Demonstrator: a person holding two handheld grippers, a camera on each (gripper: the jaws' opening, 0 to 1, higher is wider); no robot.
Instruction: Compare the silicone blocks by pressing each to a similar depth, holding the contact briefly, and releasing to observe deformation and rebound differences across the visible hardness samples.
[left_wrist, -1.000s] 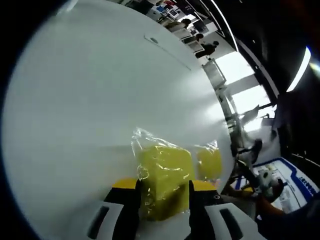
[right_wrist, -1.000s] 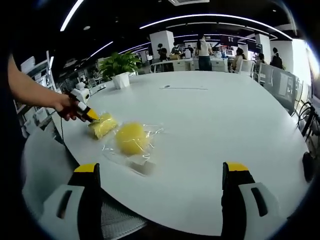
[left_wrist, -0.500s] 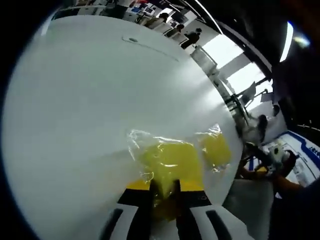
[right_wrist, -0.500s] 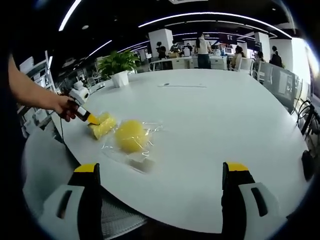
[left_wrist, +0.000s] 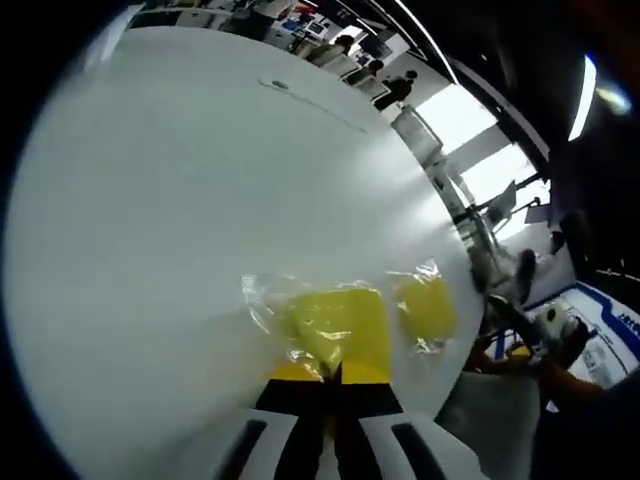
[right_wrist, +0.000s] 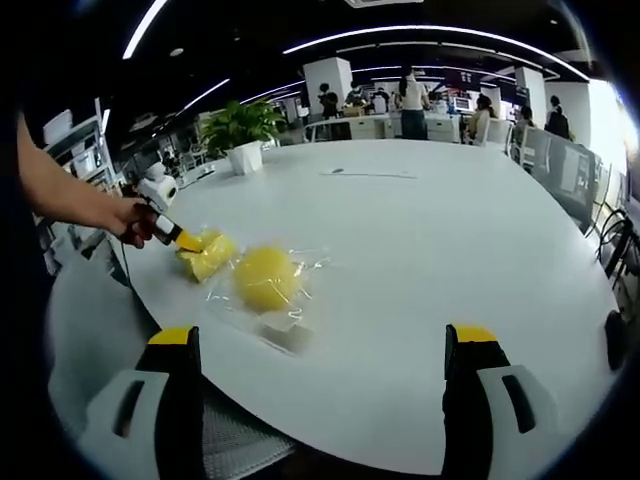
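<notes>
— Where is the yellow block (left_wrist: 340, 325) right now?

— On the white table (left_wrist: 180, 200), near its edge, wrapped in a clear plastic bag (left_wrist: 265, 300). In the left gripper view the left gripper (left_wrist: 330, 378) has its two jaws pressed almost together on the near end of the block, and the yellow material is pinched thin between the tips.

— Can you see that from the other side?

— Yes. In the right gripper view the same block (right_wrist: 207, 254) sits at the left of the table (right_wrist: 420, 260), with the left gripper (right_wrist: 180, 240) biting into it and a person's hand (right_wrist: 130, 218) holding that tool.

— Is there another sample?

— A second yellow piece (right_wrist: 266, 277), rounder in that view, lies just beside the block in its own clear wrapping. In the left gripper view it shows as a smaller yellow shape (left_wrist: 425, 308) to the right of the pinched block, close to the table's edge.

— And the right gripper?

— The right gripper (right_wrist: 325, 385) has its jaws spread wide apart with nothing between them, over the near edge of the table, well apart from both samples.

— What else is around?

— A potted plant (right_wrist: 240, 130) stands at the far left of the table, and people (right_wrist: 410, 95) stand beyond the far end, under long ceiling lights (right_wrist: 420, 32).
</notes>
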